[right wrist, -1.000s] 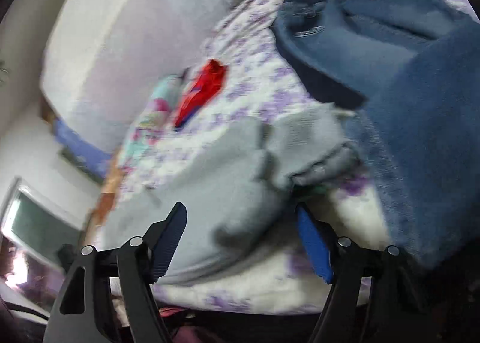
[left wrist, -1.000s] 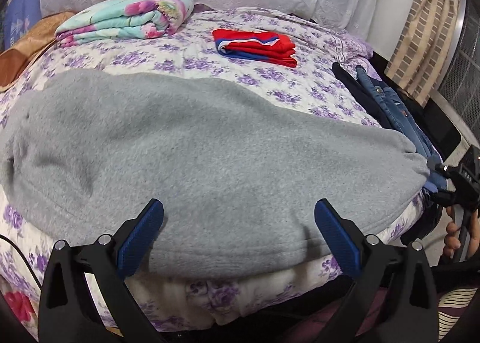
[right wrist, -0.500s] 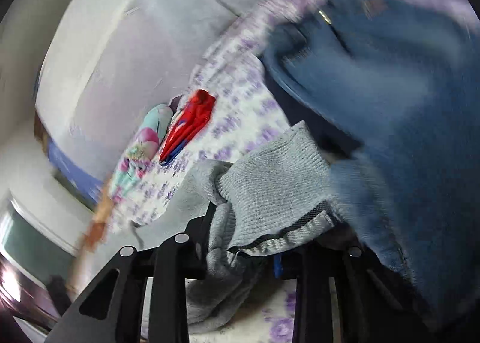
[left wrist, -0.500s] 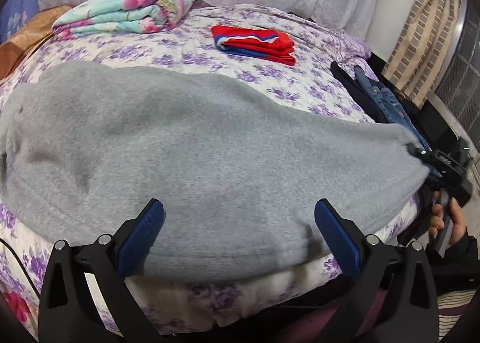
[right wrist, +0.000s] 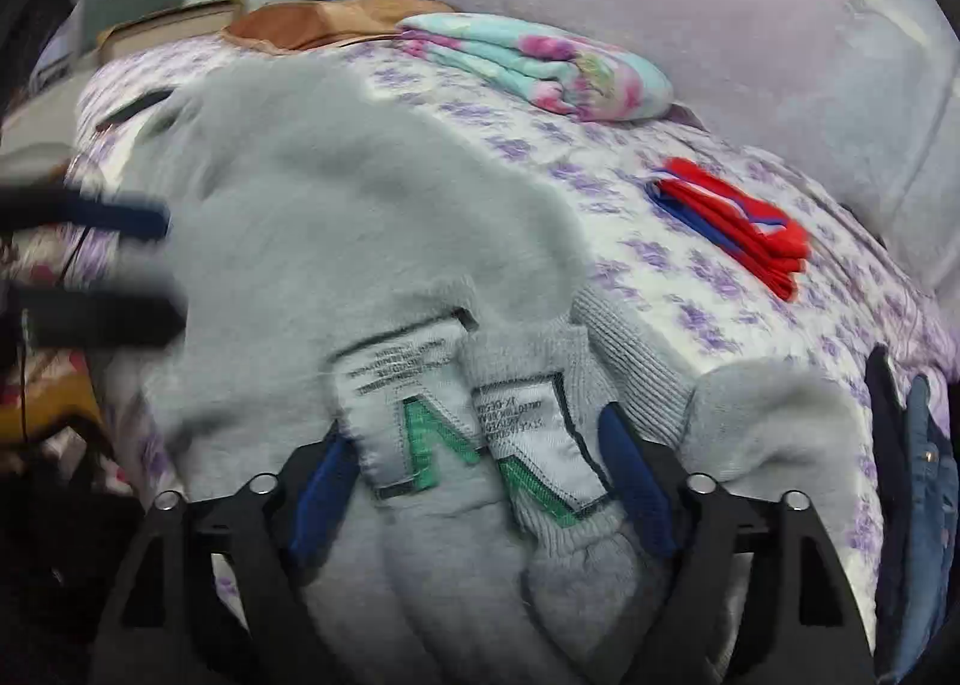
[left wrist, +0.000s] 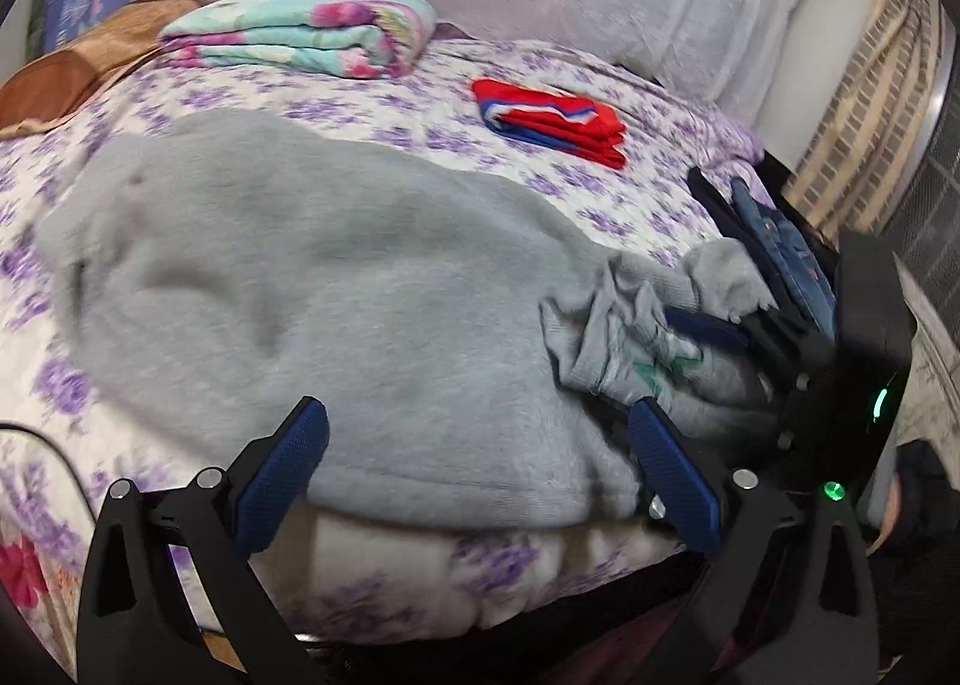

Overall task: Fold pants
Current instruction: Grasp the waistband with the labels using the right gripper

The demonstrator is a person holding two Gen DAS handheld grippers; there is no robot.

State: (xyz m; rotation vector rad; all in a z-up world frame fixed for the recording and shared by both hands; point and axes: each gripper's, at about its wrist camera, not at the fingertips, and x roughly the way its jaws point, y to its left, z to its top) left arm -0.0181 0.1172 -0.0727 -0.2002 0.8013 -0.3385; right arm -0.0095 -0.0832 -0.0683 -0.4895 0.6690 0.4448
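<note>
The grey pants [left wrist: 336,295] are lying across the flowered bed [left wrist: 630,205], their long axis running side to side in front of both tools. The right tool [right wrist: 480,481] is sitting over the bunched waistband end, its jaws opening with the labelled fabric [right wrist: 480,433] lying between them, pads not pressing. The left tool [left wrist: 474,475] is standing wide apart at the near edge, gripping nothing, so the right one is nearer the end to be carried over. The right wrist view is showing the inside labels; the left wrist view is showing the smooth far leg length instead
</note>
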